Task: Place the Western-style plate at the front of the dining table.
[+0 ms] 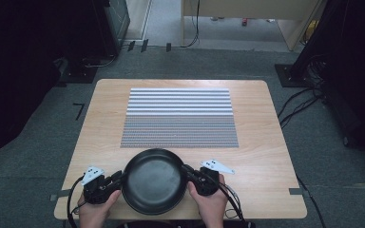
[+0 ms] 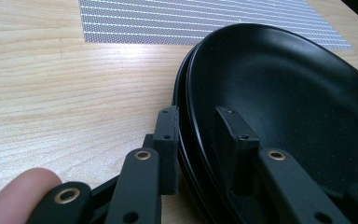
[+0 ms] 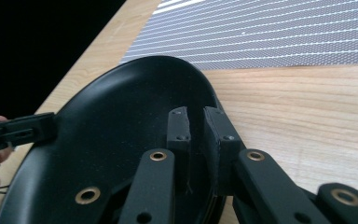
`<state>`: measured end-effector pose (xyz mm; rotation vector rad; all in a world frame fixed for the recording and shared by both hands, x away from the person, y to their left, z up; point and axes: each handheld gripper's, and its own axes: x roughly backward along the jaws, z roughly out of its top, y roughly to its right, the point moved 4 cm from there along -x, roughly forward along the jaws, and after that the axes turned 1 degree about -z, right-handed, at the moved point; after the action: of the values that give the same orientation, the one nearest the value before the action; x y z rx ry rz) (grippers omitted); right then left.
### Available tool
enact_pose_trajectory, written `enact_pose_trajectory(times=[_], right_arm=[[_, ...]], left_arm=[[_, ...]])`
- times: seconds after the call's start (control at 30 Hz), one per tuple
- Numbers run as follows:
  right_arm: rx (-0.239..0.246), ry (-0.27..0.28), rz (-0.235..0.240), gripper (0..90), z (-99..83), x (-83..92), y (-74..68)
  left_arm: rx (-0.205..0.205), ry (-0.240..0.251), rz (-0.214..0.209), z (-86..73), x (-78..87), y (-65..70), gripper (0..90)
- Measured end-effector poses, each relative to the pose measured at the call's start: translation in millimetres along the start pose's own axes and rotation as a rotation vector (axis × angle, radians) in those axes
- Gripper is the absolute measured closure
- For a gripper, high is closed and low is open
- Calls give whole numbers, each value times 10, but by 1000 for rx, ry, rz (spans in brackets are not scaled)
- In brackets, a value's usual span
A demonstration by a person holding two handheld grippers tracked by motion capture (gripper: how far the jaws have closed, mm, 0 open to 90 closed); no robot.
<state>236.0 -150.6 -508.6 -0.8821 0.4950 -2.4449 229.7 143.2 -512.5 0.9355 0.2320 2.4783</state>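
Black plate (image 1: 153, 180) — rim clamped between both tools, left (image 1: 115, 179) and right (image 1: 188, 172).

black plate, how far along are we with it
Done: both grippers are on the black plate, the left gripper pinching its left rim, the right gripper its right rim, one jaw inside and one outside each. In hand: the plate sits at the table's near edge; whether it has lifted is unclear. Left, probably: carrying it to the striped mat, which lies bare.

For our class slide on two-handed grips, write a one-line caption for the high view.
Left tool and right tool clamp opposite rims of a black plate near the wooden table's front edge, below a striped placemat.
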Motion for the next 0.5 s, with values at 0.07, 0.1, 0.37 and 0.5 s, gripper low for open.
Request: enact_pose_trajectory(times=[0.07,0.1,0.37,0.5], right_arm=[[-3,0,15,804,-15,-11,-3],[-3,0,15,804,-15,-11,-3],[15,-18,29,762,-101,-79,-62],[-4,-14,24,768,-92,-64,-55]], left_arm=[[0,-1,2,-1,-3,2,707],[0,-1,2,-1,-3,2,705],[-1,-2,0,-6,-8,4,700],[-1,-1,0,-5,-7,4,701]])
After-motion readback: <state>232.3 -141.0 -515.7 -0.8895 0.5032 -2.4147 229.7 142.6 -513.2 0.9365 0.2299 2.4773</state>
